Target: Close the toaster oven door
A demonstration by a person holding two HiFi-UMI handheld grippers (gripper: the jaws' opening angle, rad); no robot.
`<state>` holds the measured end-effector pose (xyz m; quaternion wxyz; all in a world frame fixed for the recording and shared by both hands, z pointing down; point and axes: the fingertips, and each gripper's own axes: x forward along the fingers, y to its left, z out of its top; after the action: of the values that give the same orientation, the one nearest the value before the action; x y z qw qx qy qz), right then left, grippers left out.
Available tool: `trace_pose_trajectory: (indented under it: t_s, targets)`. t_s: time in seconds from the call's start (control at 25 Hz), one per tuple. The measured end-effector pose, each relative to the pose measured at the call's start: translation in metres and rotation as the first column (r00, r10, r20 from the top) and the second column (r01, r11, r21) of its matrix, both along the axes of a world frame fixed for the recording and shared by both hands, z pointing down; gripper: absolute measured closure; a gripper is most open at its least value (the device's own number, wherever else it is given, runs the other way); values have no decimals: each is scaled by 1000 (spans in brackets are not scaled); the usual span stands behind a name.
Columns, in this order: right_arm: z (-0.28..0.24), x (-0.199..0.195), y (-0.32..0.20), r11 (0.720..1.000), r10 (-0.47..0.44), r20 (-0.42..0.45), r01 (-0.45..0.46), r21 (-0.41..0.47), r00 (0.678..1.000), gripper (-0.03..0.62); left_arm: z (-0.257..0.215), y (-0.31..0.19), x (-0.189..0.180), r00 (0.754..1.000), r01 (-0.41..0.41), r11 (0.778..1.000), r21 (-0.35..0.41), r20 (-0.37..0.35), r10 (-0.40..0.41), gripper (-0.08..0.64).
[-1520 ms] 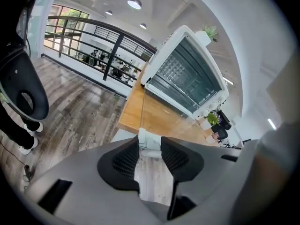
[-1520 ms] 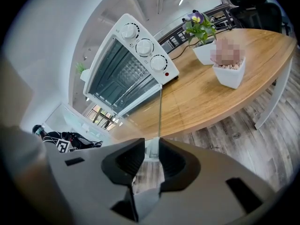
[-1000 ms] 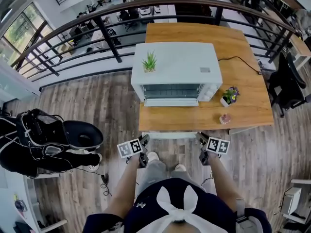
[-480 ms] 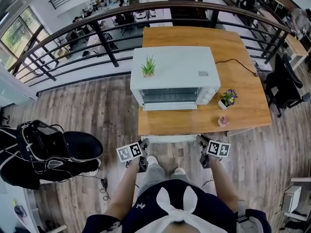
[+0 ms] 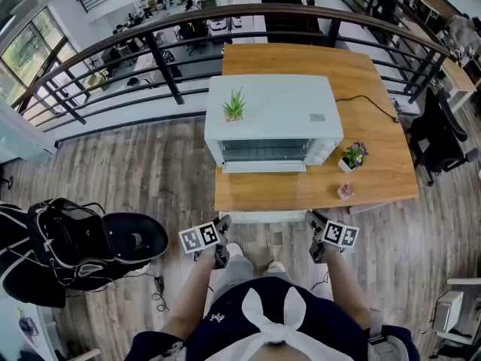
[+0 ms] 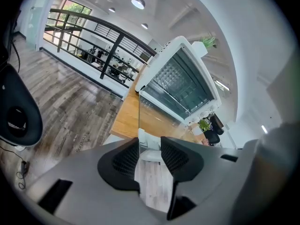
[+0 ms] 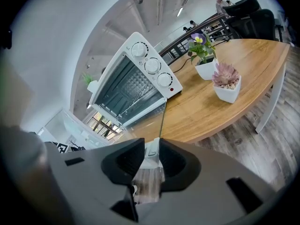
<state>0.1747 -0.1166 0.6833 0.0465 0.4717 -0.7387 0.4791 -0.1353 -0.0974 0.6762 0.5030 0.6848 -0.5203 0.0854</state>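
The white toaster oven [image 5: 272, 119] stands on the wooden table [image 5: 391, 179], its glass door folded down flat toward me. The door's white handle [image 5: 264, 217] lies just past the table's near edge. My left gripper [image 5: 219, 232] is at the handle's left end and my right gripper [image 5: 314, 228] at its right end. In the left gripper view the jaws [image 6: 150, 149] are shut on the white handle [image 6: 148, 143], with the oven [image 6: 180, 86] beyond. The right gripper view shows the same: jaws [image 7: 151, 156] closed on the handle, oven [image 7: 136, 83] ahead.
A small green plant [image 5: 234, 106] sits on top of the oven. A purple flower pot [image 5: 351, 156] and a pink succulent [image 5: 346, 191] stand on the table to the right. A power cord [image 5: 368, 96] runs back right. A black bag [image 5: 68, 247] lies on the floor at left.
The head view has shifted a little. Both grippers stay at the ends of the door handle and the door still lies flat.
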Motion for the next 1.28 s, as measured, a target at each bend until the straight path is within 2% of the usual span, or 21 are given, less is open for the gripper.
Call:
trace_pose_trajectory:
  t_s: [1.28]
  targets:
    - [-38,1,-12,997,-17,-45,20,74,999,477,-36,-12,0,998,16,999,48,-65,-13,403]
